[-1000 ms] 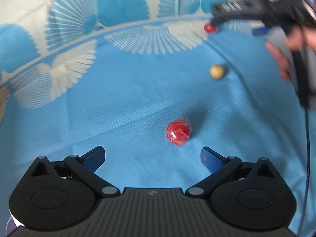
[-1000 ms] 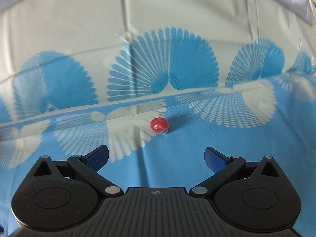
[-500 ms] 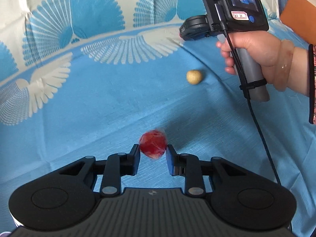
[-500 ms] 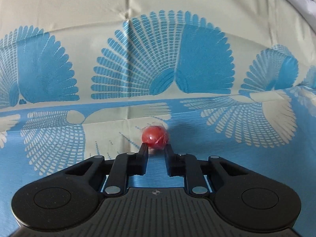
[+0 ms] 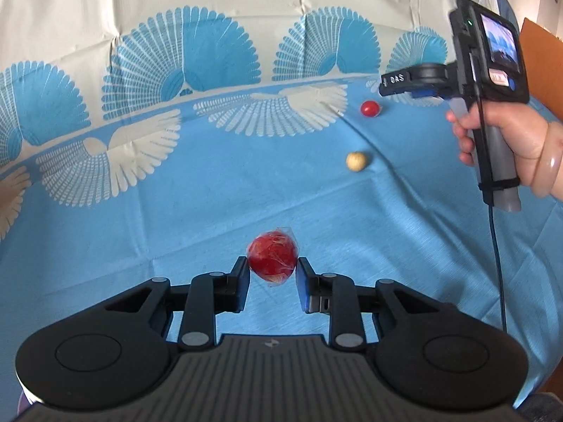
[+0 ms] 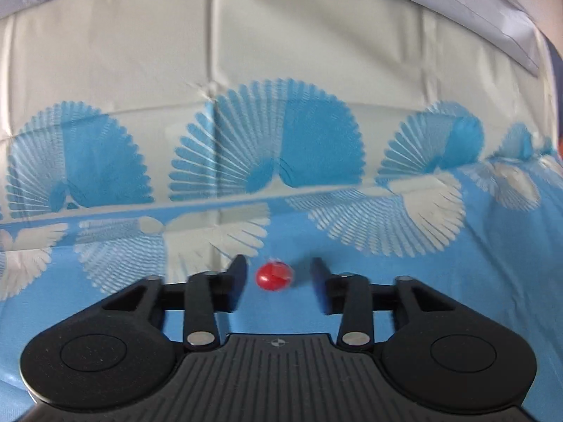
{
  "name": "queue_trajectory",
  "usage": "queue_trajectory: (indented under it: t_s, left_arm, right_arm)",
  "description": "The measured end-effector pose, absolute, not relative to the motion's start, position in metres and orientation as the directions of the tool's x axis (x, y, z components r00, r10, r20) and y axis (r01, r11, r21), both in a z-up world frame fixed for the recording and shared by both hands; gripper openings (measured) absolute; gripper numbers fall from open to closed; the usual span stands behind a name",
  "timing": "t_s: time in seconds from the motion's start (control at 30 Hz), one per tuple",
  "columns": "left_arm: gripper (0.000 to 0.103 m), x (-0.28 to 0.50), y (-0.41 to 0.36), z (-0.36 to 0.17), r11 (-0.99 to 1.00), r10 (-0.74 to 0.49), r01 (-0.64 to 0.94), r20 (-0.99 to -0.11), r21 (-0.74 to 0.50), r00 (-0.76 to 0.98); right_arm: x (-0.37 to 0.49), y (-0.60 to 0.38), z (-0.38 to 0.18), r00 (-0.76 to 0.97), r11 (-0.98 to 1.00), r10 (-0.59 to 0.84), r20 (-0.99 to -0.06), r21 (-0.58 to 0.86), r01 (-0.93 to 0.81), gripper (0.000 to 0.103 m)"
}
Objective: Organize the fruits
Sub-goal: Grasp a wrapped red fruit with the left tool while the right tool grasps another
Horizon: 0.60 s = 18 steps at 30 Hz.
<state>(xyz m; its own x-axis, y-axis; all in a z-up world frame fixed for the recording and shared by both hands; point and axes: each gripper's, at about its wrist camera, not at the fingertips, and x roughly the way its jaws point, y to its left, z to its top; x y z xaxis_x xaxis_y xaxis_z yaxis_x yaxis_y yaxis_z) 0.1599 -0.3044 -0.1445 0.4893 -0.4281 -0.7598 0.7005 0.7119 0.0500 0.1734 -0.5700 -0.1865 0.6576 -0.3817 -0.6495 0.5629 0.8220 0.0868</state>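
My left gripper [image 5: 272, 276] is shut on a red fruit in clear wrap [image 5: 271, 257], held just above the blue tablecloth [image 5: 176, 211]. A small red fruit [image 5: 369, 108] lies on the cloth farther back, and a tan round fruit [image 5: 358, 161] sits nearer. The right gripper [image 5: 390, 84], held by a hand [image 5: 510, 140], hovers just right of and above the small red fruit. In the right wrist view, my right gripper [image 6: 278, 265] has its jaws opening. The small red fruit [image 6: 273, 276] shows between them, with a gap on each side and neither pad touching it.
The cloth is blue with cream fan patterns [image 5: 292, 105] and turns cream [image 6: 281, 70] toward the far edge. A cable [image 5: 496, 246] hangs from the right gripper's handle. An orange-brown board [image 5: 538, 56] stands at the far right.
The left gripper closed on the wrapped red fruit and lifted it. The right gripper closed at the small red fruit, then spread its jaws again and drew back; that fruit stays on the cloth.
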Motion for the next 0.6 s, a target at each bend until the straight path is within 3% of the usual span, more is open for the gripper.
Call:
queue_trajectory:
  t_s: [0.03, 0.07, 0.23, 0.37, 0.43, 0.47, 0.53, 0.6]
  left_arm:
    - [0.031, 0.160, -0.304, -0.148, 0.713, -0.425, 0.700, -0.765, 0.047, 0.484]
    - [0.031, 0.162, -0.305, -0.151, 0.712, -0.422, 0.701, -0.771, 0.043, 0.477]
    - [0.031, 0.171, -0.312, -0.170, 0.708, -0.419, 0.705, -0.781, 0.038, 0.463]
    - [0.031, 0.180, -0.314, -0.180, 0.721, -0.418, 0.693, -0.797, 0.001, 0.436]
    - [0.031, 0.180, -0.313, -0.179, 0.722, -0.426, 0.691, -0.794, -0.010, 0.434]
    - [0.031, 0.180, -0.312, -0.177, 0.722, -0.431, 0.692, -0.791, -0.013, 0.435]
    - [0.031, 0.177, -0.310, -0.172, 0.723, -0.440, 0.690, -0.784, -0.019, 0.439]
    - [0.031, 0.174, -0.305, -0.163, 0.728, -0.448, 0.685, -0.777, -0.029, 0.443]
  right_arm:
    - [0.171, -0.572, -0.195, 0.646, 0.814, -0.379, -0.663, 0.094, 0.574, 0.068]
    - [0.168, -0.575, -0.203, 0.632, 0.803, -0.377, -0.677, 0.102, 0.587, 0.074]
    - [0.176, -0.585, -0.242, 0.620, 0.792, -0.320, -0.716, 0.157, 0.590, 0.074]
    - [0.200, -0.583, -0.255, 0.609, 0.803, -0.366, -0.703, 0.091, 0.588, 0.079]
    - [0.210, -0.578, -0.256, 0.609, 0.822, -0.382, -0.695, 0.045, 0.567, 0.071]
    - [0.212, -0.576, -0.254, 0.621, 0.835, -0.372, -0.690, 0.044, 0.549, 0.055]
    - [0.216, -0.570, -0.249, 0.636, 0.862, -0.347, -0.689, 0.033, 0.506, 0.034]
    - [0.215, -0.563, -0.242, 0.634, 0.868, -0.360, -0.684, 0.002, 0.496, 0.034]
